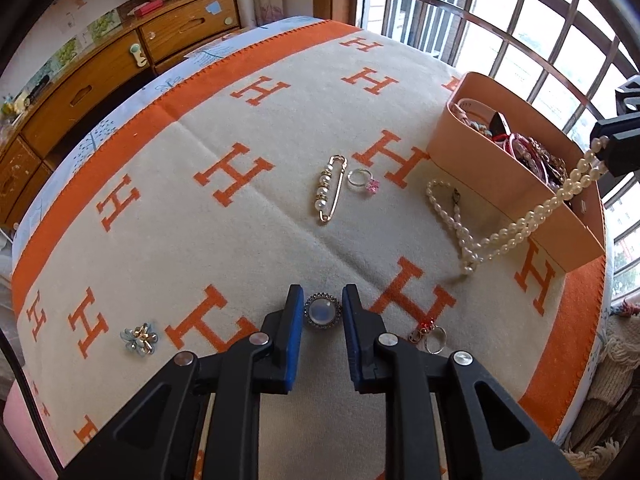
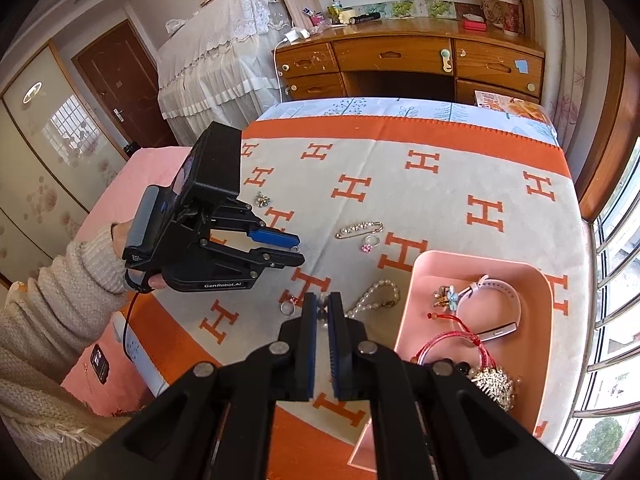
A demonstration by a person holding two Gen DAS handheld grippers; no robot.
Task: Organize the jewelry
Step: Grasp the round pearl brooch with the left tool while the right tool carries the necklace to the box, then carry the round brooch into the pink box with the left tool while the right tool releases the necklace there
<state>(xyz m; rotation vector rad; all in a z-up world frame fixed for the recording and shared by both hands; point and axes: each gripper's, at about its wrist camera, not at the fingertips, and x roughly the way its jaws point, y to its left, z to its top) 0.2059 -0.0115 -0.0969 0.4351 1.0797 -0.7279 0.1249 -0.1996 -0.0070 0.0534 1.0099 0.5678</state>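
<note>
My left gripper (image 1: 322, 312) is open, its jaws on either side of a round moonstone brooch (image 1: 322, 311) on the blanket; it also shows in the right wrist view (image 2: 298, 252). My right gripper (image 2: 322, 308) is shut on a pearl necklace (image 1: 516, 226), lifting one end while the rest trails on the blanket (image 2: 374, 298) beside the pink tray (image 2: 536, 280). The tray holds a watch (image 2: 500, 292), red cords and other jewelry. Loose on the blanket lie a pearl safety-pin brooch (image 1: 330, 188), a pink-stone ring (image 1: 363, 181), a blue flower piece (image 1: 140, 338) and a ring with a red charm (image 1: 430, 334).
An orange and cream H-pattern blanket (image 1: 240, 240) covers the table. A wooden dresser (image 2: 400, 64) stands beyond the far edge. A barred window (image 1: 520, 32) runs along the right side. A pink surface (image 2: 128, 184) lies to the left.
</note>
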